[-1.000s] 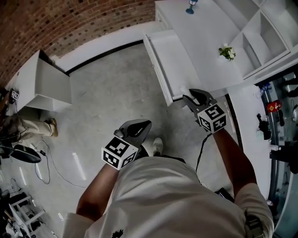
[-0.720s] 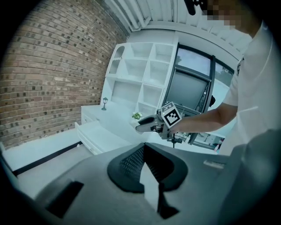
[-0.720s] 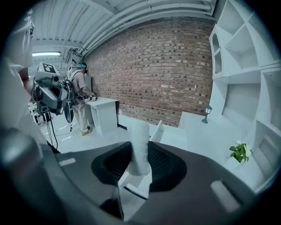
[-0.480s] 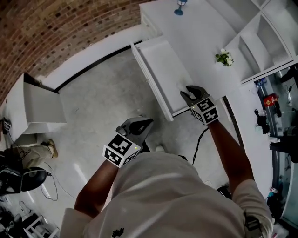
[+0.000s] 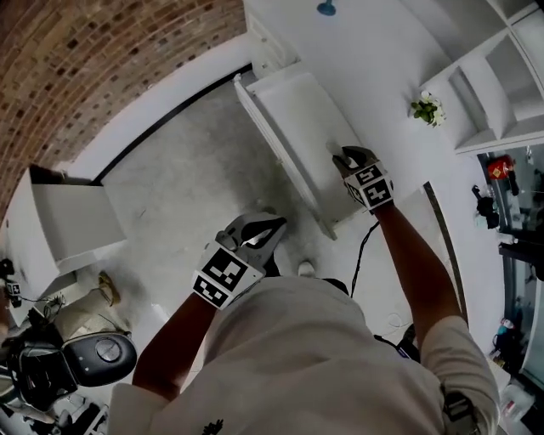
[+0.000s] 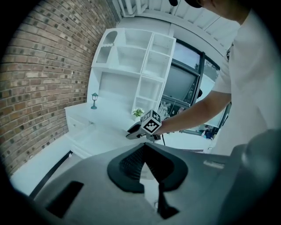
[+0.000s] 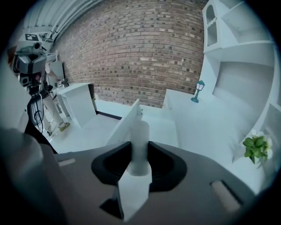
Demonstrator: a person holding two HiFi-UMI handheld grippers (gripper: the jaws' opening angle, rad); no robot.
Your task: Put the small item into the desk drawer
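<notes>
My right gripper (image 7: 140, 146) is shut on a small white bottle-shaped item (image 7: 140, 132), which sticks out past the fingertips. In the head view the right gripper (image 5: 350, 158) hangs over the near right part of the open white desk drawer (image 5: 293, 119). The right gripper view has the drawer's front panel (image 7: 125, 125) just left of the item and the drawer's inside (image 7: 163, 127) beyond it. My left gripper (image 5: 259, 234) is held back over the floor, short of the drawer. Its jaws (image 6: 142, 148) meet at the tips with nothing in them.
The white desk top (image 5: 374, 59) carries a small blue lamp (image 5: 326, 8) and a little potted plant (image 5: 427, 109), with open shelves (image 5: 501, 93) behind. A white cabinet with its door open (image 5: 64, 225) stands to the left by the brick wall (image 5: 102, 59).
The right gripper has moved with the item from the drawer's near corner to over the drawer. The left gripper has barely moved.
</notes>
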